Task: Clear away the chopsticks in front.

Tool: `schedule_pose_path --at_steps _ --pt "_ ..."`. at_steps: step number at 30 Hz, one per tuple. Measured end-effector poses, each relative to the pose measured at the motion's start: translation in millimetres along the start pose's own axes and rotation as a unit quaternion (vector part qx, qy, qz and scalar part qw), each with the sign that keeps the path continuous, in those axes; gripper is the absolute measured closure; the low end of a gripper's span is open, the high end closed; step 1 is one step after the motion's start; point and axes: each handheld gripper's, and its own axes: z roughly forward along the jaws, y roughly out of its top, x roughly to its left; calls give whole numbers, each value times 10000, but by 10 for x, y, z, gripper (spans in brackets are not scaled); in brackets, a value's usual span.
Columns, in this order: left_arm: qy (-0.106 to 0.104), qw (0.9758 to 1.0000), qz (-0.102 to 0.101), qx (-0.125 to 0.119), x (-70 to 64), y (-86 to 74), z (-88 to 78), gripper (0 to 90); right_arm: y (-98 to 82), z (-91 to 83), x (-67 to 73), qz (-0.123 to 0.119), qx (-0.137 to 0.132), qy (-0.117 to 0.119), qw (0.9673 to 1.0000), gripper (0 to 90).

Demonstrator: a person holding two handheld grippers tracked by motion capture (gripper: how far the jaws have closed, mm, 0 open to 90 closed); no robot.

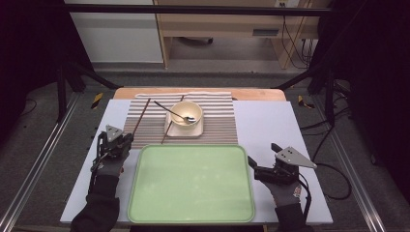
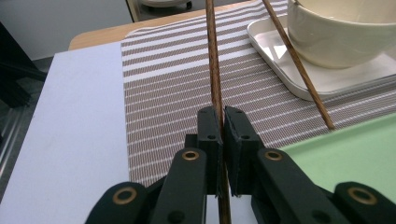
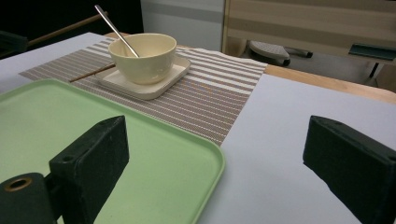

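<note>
White board over a wooden desk (image 1: 270,94) carries the set, with grey floor and a pale wooden cabinet behind.

Nearest the person: green tray (image 1: 191,183), rectangular with rounded corners, bare, lying flat at the front centre of the desk.

Left gripper (image 1: 126,140): held in a gloved hand just left of the tray's far left corner. Jaws drawn together and clamped on a brown chopstick (image 2: 215,70); in the left gripper view the stick runs between the two pads and on away over the mat. In the high view this chopstick (image 1: 141,116) slants from the gripper up towards the mat's far left edge.

Right gripper (image 1: 261,159): held in a gloved hand just right of the tray, near its far right corner. Jaws stand wide apart with nothing between them; the right gripper view shows tray rim and bare white board in the gap.

Beyond the tray: striped brown-and-white placemat (image 1: 217,121). On it a square white plate (image 1: 170,129), and on the plate a cream bowl (image 1: 186,114) with a metal spoon (image 1: 175,113) leaning inside, handle pointing left. A second chopstick (image 2: 299,65) lies on the mat, resting against the plate's left edge.
</note>
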Motion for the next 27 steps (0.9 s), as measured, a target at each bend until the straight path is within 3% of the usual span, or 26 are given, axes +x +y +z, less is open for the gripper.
schedule_pose_path --at_steps 2,7,19,23,27 --pt "82 10000 20 6 -8 -42 -69 849 -1 0 0 3 -1 2 10000 71" --pt "84 9998 -183 -38 -16 -114 -252 849 2 -2 12 4 -16 20 10000 71" --pt "126 9997 -188 -86 -320 -294 -630 849 5 -9 31 23 -27 59 10000 71" --pt "208 9996 -174 -62 -371 -329 -679 849 1 -2 35 25 -25 72 10000 71" --pt "147 9995 -256 -91 -423 -338 -725 848 -3 10 47 19 -1 77 10000 71"
